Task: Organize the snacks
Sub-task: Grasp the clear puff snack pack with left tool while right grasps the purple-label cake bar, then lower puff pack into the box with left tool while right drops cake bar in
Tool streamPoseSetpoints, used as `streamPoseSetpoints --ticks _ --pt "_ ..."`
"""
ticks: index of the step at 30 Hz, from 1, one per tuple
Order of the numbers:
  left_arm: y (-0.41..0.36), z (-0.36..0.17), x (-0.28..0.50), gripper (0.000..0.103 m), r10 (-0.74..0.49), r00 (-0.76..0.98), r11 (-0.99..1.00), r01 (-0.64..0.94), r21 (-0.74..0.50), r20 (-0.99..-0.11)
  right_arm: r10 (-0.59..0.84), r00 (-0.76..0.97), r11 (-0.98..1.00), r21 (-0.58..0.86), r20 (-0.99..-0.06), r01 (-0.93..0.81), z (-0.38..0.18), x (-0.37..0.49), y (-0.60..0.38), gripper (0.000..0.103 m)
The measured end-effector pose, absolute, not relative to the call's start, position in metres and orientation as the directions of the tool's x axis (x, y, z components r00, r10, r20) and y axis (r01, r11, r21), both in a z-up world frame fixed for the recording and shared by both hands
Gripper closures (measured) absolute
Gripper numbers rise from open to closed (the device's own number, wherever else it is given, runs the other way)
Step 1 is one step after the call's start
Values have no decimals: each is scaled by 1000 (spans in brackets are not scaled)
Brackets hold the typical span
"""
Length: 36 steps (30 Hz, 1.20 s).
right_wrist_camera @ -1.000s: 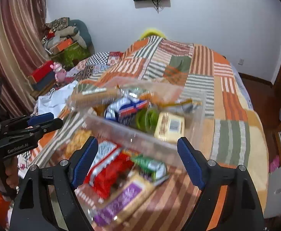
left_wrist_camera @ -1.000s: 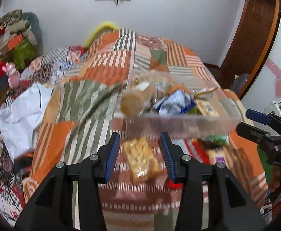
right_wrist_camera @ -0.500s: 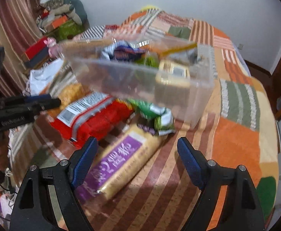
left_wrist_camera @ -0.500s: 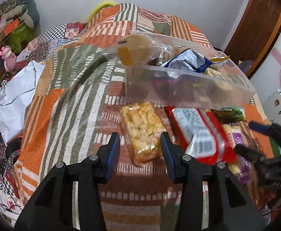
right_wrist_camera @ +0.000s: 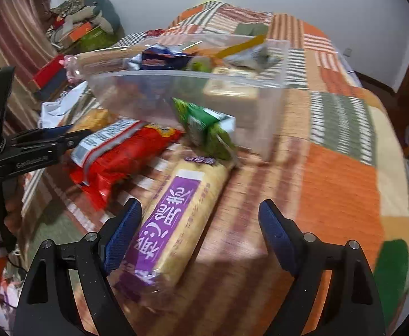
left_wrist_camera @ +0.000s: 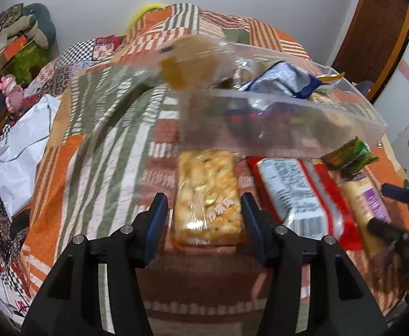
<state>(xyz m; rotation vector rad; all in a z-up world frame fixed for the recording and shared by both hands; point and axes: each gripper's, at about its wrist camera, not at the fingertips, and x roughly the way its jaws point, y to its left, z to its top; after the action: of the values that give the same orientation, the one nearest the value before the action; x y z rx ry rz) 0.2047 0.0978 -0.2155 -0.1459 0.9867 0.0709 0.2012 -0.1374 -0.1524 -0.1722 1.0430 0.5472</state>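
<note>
While both claws [left_wrist_camera: 203, 222] [right_wrist_camera: 197, 233] gape, the clear bin [left_wrist_camera: 274, 128] holds mixed snack packets [left_wrist_camera: 285, 82].

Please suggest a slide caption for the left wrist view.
Open left tongs straddle a clear yellow cracker packet before a transparent plastic snack bin.

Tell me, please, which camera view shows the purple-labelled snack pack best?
The right wrist view. There the purple-labelled pack lies nearly whole and close, between the fingers of the open right claw. The left wrist view shows only part of it near the right edge, blurred, behind the red packet.
</note>
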Motion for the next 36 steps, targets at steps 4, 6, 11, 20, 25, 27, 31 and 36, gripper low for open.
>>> streamPoseSetpoints --ticks 4,6,11,20,25,27,31,36 --pt "105 -217 202 49 -30 540 985 -124 -116 -841 349 387 857 125 -853 -499 -151 201 -143 21" --pt "102 -217 203 49 -32 540 987 -113 -110 -841 361 374 852 139 -854 -506 -152 202 -139 26" --pt "100 -223 219 49 -40 532 987 -111 -117 -846 351 350 838 125 -869 -531 -162 201 -121 37" --pt "104 -231 219 57 -66 537 980 -122 -155 -841 339 391 841 89 -856 -534 -159 196 -124 59" --pt "96 -216 206 57 -47 567 985 -111 -132 -822 357 398 840 104 -845 -533 -153 190 -130 61" --pt "93 -208 201 58 -51 580 985 -104 -136 -813 366 404 840 110 -838 -531 -148 187 -132 61" --pt "88 -193 190 58 -59 607 985 -95 -146 -792 383 428 842 118 -819 -526 -135 182 -137 61" --pt "80 -174 179 58 -62 638 987 -76 -142 -768 401 465 841 116 -789 -528 -115 181 -140 61"
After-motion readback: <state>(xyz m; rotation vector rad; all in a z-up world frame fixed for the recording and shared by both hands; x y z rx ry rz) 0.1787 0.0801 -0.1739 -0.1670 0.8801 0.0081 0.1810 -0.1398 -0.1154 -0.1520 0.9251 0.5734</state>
